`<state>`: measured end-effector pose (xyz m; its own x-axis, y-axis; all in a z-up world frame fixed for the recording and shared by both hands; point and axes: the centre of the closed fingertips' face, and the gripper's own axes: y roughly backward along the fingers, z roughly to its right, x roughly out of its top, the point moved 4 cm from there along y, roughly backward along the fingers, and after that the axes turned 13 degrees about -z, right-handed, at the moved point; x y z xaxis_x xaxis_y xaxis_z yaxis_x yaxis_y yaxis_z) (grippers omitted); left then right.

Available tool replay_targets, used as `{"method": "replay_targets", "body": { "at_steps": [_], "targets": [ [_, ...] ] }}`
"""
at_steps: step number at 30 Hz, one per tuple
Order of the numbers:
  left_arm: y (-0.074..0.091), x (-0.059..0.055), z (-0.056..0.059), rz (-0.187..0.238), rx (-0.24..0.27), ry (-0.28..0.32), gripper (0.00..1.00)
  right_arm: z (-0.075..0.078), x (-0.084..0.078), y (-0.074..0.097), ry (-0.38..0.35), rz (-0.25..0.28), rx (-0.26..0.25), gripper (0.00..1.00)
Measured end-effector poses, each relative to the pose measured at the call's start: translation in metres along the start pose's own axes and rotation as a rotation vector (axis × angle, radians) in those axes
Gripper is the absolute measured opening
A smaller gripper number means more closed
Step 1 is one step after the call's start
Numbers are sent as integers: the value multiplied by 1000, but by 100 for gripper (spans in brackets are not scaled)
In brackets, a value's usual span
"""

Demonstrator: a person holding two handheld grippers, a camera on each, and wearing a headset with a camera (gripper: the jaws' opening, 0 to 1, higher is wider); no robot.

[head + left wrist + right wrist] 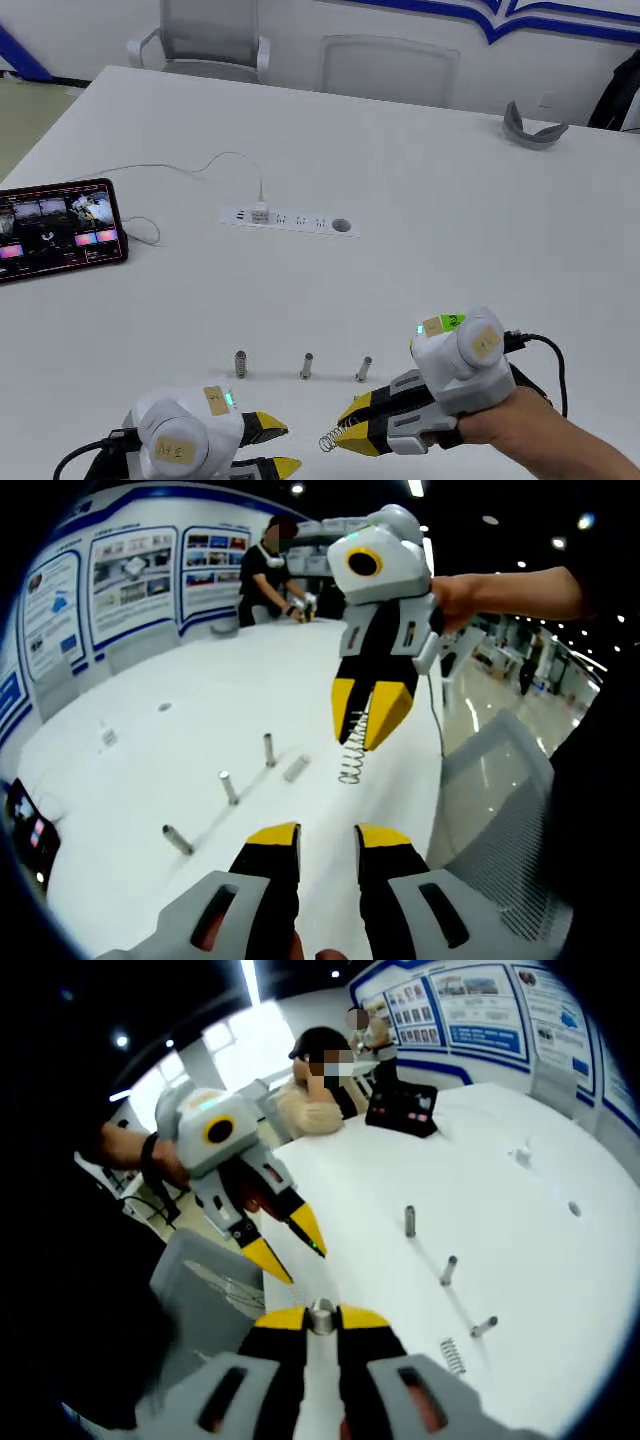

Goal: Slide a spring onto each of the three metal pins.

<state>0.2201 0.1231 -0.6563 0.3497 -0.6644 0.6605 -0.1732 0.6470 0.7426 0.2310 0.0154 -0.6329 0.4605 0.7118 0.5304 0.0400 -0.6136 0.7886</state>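
Observation:
Three short metal pins stand in a row on the white table (420,200). The left pin (241,364) carries a coil spring; the middle pin (307,366) and right pin (364,369) are bare. My right gripper (350,428) is shut on a spring (328,440), just in front of the right pin. The held spring (352,755) hangs from that gripper's yellow tips in the left gripper view. My left gripper (278,447) is open and holds nothing, in front of the left pin. Another spring (452,1355) lies loose by the nearest pin (484,1327).
A tablet (60,228) with a lit screen lies at the left edge. A white power strip (290,220) with a cable sits mid-table. A grey curved band (533,130) rests at the far right. Chairs (210,35) stand behind the table. A person (320,1085) sits at the table's end.

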Motion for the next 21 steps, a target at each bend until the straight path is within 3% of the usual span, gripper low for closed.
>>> {"method": "replay_targets", "body": {
  "at_steps": [15,21],
  "targets": [
    [12,-18,-22,11,71,103,31,30,-3,-6,-44,-35,-94,12],
    [16,-25,-29,14,91,135,34,40,-3,-10,-54,-42,-109,12]
  ]
}}
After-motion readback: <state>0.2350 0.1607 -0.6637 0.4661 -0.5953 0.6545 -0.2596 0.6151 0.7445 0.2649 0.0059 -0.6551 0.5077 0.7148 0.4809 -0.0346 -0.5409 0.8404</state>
